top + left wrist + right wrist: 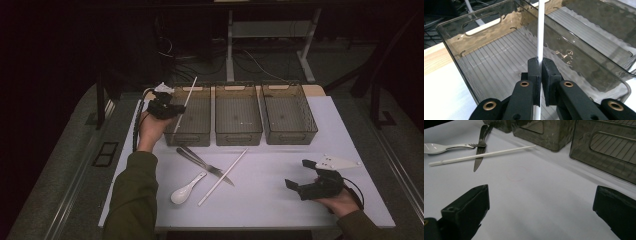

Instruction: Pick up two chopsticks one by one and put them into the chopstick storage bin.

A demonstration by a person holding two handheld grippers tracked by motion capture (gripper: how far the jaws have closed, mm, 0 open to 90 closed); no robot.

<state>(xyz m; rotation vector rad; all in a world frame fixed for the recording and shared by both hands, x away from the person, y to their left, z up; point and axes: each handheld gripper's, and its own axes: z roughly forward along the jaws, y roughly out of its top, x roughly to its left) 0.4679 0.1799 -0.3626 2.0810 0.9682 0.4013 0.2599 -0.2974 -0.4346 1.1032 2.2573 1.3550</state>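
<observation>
left claw (540, 65) pinches a slim white chopstick (540, 30) over ribbed smoky bin (499, 50).

A white-topped bench (280, 200) carries three smoky plastic bins (238, 114) in a row along its far side. Nearer, a white spoon (186, 190), a knife (206, 166), a fork (483, 135) and a white chopstick (222, 177) lie together.

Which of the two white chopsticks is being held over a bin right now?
The chopstick pinched in the left claw above the leftmost bin. The other chopstick lies flat on the table beside the knife.
</observation>
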